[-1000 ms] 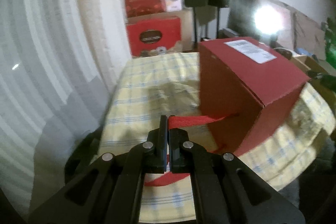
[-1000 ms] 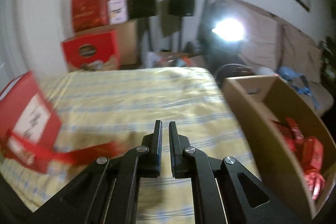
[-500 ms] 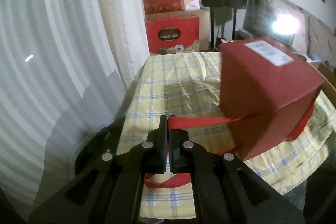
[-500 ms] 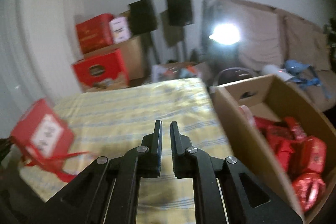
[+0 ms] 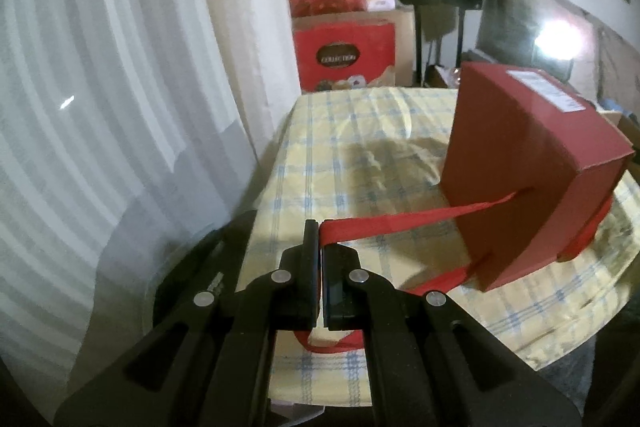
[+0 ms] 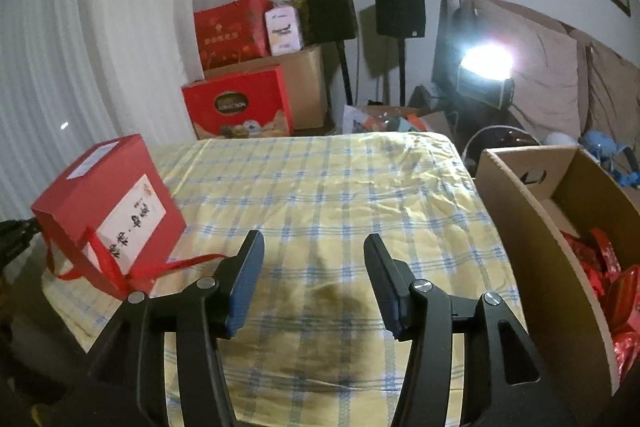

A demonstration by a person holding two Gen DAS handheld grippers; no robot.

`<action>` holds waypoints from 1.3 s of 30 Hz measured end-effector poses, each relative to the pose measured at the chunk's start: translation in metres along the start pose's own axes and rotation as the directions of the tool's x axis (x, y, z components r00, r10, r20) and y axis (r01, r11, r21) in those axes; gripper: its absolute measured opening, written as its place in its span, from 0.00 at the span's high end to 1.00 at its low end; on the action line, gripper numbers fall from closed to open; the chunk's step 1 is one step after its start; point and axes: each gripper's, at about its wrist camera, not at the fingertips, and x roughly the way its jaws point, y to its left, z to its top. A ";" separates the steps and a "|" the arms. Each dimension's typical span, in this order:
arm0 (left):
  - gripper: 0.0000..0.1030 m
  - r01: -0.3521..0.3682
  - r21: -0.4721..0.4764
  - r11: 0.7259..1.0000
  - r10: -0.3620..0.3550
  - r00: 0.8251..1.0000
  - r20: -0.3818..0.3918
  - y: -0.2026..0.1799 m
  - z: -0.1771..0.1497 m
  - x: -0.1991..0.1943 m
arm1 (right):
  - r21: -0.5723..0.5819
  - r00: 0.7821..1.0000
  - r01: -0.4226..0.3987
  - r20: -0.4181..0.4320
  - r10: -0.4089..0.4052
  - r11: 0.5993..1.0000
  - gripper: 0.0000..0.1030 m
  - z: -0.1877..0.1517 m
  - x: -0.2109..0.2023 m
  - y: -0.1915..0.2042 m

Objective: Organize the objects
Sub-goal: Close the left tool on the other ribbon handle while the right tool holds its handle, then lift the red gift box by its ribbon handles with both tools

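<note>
A red gift box (image 5: 528,167) with a white label sits tilted at the near left corner of the yellow checked table (image 5: 360,131). My left gripper (image 5: 321,227) is shut on the box's red ribbon handle (image 5: 404,223), which runs taut to the box. The right wrist view shows the same red box (image 6: 108,203) at the table's left edge with its ribbon loop (image 6: 176,263) trailing. My right gripper (image 6: 312,247) is open and empty above the table's near middle.
An open cardboard box (image 6: 532,227) holding red packets (image 6: 600,263) stands at the table's right. Behind the table stand red gift cartons (image 6: 240,103), a brown carton (image 6: 308,87), two black speakers (image 6: 398,9), a bright lamp (image 6: 486,61). A white curtain (image 5: 120,87) hangs left.
My right gripper has opened from shut. The red box has come to the table's left corner, still on the ribbon in my left gripper.
</note>
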 end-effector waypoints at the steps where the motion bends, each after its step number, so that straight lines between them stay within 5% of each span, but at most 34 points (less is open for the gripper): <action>1: 0.99 -0.002 -0.003 1.000 0.002 1.000 -0.004 0.001 -0.002 0.002 | 0.003 1.000 0.001 -0.002 -0.001 1.000 0.48 0.000 0.000 -0.001; 10: 0.99 -0.031 -0.063 0.998 0.027 0.998 -0.065 0.020 -0.013 0.015 | 0.054 0.999 0.038 -0.022 -0.037 0.998 0.47 -0.001 0.004 -0.018; 15: 0.98 -0.141 -0.107 0.984 0.127 0.983 -0.133 0.031 -0.020 0.025 | 0.054 0.993 0.110 -0.045 -0.107 0.993 0.42 -0.003 0.006 -0.019; 20: 0.98 -0.152 -0.122 0.981 0.135 0.981 -0.137 0.036 -0.022 0.022 | 0.087 0.999 0.021 -0.035 -0.018 0.996 0.42 -0.005 0.008 -0.019; 24: 0.98 -0.146 -0.110 0.983 0.131 0.982 -0.133 0.033 -0.021 0.025 | -0.032 0.997 -0.062 0.050 0.064 0.998 0.40 -0.003 -0.003 0.013; 32: 0.98 -0.124 -0.132 0.984 0.104 0.983 -0.148 0.036 -0.025 0.027 | -0.150 0.979 -0.187 -0.114 0.171 0.971 0.35 -0.018 0.028 0.067; 37: 0.98 -0.119 -0.143 0.983 0.098 0.984 -0.146 0.040 -0.027 0.026 | -0.214 0.942 -0.331 -0.128 0.310 0.919 0.31 -0.032 0.021 0.089; 39: 0.98 -0.110 -0.153 0.982 0.087 0.985 -0.150 0.041 -0.028 0.027 | -0.251 0.947 -0.319 -0.110 0.301 0.914 0.31 -0.034 0.020 0.101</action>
